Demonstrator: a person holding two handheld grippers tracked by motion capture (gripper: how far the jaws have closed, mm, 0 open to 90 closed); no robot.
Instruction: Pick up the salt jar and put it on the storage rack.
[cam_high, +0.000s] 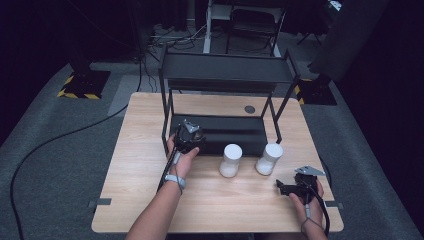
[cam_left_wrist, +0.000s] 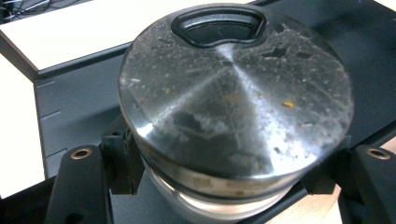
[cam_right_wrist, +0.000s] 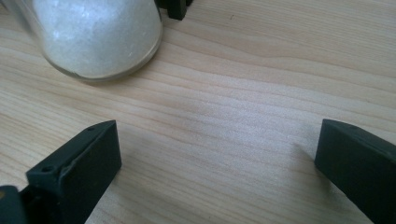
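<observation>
A glass jar with a scuffed round metal lid (cam_left_wrist: 233, 93) sits between the black jaws of my left gripper (cam_left_wrist: 224, 184), which is shut on it just below the lid. In the high view my left gripper (cam_high: 190, 139) is at the front left of the black rack's lower shelf (cam_high: 235, 131), and the jar is hidden under it. My right gripper (cam_high: 281, 186) hovers low over the wooden table (cam_high: 220, 205) at the front right, jaws wide open (cam_right_wrist: 215, 158) with nothing between them. A jar of white powder (cam_right_wrist: 93, 32) stands just beyond it.
Two white-filled jars (cam_high: 230, 160) (cam_high: 269, 159) stand side by side on the table in front of the two-tier black rack (cam_high: 225, 75). A rack foot (cam_right_wrist: 177, 9) shows near the right-hand jar. Cables trail over the grey floor.
</observation>
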